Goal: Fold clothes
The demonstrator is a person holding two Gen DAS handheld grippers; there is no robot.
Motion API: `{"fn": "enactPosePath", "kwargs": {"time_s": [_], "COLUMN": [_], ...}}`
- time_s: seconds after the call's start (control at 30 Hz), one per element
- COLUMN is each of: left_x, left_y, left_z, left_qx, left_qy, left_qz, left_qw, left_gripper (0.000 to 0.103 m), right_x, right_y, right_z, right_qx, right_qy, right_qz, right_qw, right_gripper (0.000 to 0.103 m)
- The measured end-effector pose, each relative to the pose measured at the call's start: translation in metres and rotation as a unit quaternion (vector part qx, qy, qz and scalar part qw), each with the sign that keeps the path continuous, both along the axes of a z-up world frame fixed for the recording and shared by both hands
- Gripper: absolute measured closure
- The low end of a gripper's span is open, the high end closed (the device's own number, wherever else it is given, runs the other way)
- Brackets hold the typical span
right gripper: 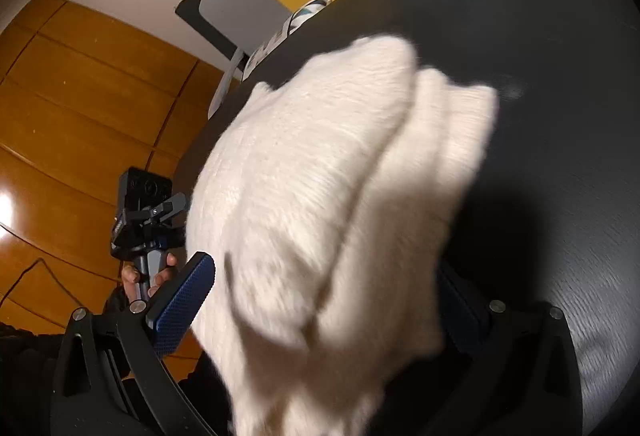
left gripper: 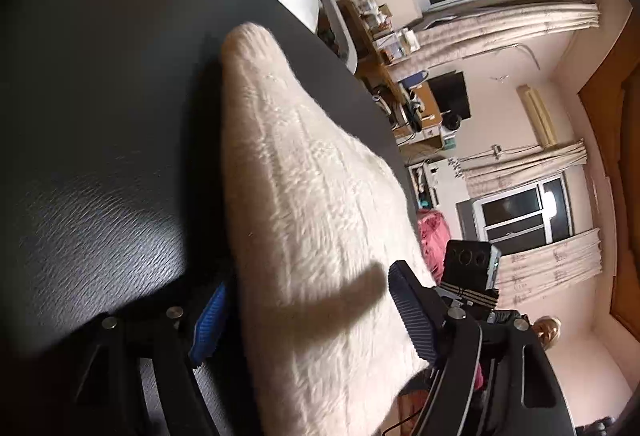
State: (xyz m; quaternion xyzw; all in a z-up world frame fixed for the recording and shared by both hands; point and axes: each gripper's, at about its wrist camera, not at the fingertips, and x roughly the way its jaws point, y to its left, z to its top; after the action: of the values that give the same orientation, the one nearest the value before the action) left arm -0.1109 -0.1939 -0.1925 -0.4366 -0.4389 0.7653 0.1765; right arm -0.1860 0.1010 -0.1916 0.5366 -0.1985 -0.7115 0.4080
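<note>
Cream knit part-folded on the dark worktop, a claw at each side.

The knit lies in thick layers on the worktop, one edge near the rim. The left claw stands spread, its pads either side of the cloth and touching nothing firmly. The right claw straddles a lifted fold; its far pad is hidden (blur too), so I cannot tell its grip. Risk: fluffy layers could slide apart or slip off the rim if one claw pulls while the other holds nothing.
</note>
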Motion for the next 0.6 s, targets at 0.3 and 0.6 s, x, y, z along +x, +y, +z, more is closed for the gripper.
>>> {"fn": "enactPosePath", "kwargs": {"time_s": [0.3, 0.6], "left_x": [-0.019, -0.002], "left_y": [0.017, 0.029], "left_z": [0.009, 0.024], "left_qx": [-0.061, -0.120], "left_qy": [-0.023, 0.023], "left_qz": [-0.028, -0.005], "left_qw": [0.9975, 0.9925], "left_gripper": [0.023, 0.062], "right_x": [0.006, 0.019], "right_y": [-0.017, -0.009], "right_z": [0.003, 0.012], "right_qx": [0.035, 0.072], "right_qy": [0.045, 0.064], "right_qz": [0.006, -0.020], "right_qw": [0.998, 0.995], "right_gripper": [0.001, 0.041]}}
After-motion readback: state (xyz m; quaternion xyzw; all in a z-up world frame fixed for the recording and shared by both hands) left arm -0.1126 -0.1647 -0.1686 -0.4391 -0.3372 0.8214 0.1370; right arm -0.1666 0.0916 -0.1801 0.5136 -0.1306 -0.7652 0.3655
